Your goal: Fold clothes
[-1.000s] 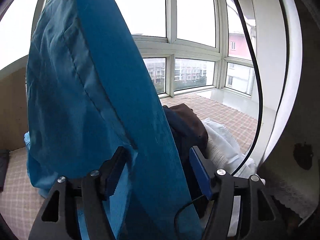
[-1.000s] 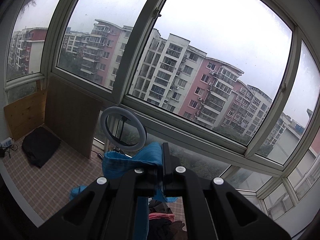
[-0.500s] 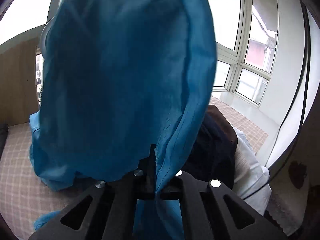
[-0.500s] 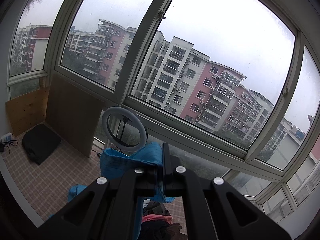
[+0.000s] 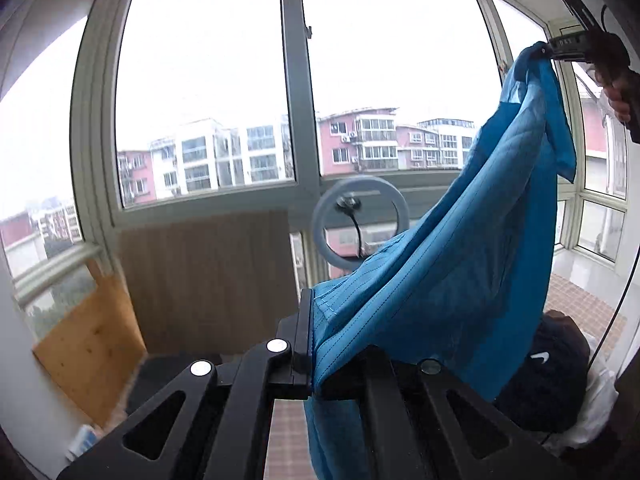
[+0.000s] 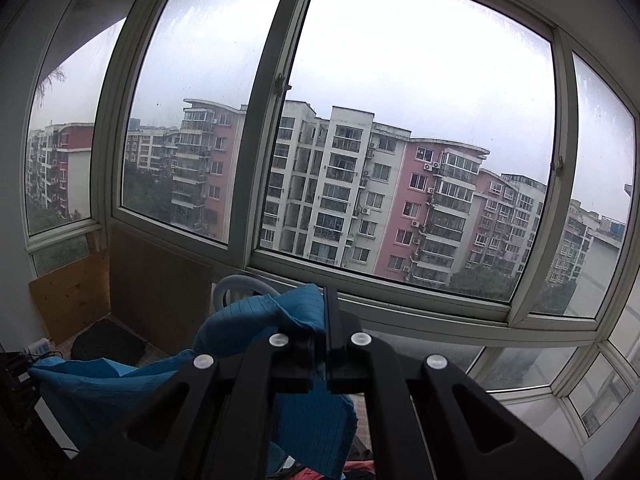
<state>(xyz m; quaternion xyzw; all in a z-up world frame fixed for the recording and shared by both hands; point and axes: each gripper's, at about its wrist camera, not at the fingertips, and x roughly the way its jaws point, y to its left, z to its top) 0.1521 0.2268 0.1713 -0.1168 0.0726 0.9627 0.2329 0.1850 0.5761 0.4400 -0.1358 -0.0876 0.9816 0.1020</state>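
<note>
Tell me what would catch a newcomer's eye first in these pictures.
A bright blue garment stretched in mid-air, pinched by the left claw low down and the right claw up high. Behind it, big windows show pink and white apartment blocks.

The left tongs (image 5: 310,344) are matte black, built of angular linkage arms with triangular cut-outs, joined by round silver screws; a thin blue strip edges the inner face of one finger. The right tongs (image 6: 326,344) match: same black arms, same four silver screw heads in a row, dark flat fingers. Seen from the left wrist, the right tool's black body carries a small green light, and a thin black cable (image 5: 622,296) hangs beside it
</note>
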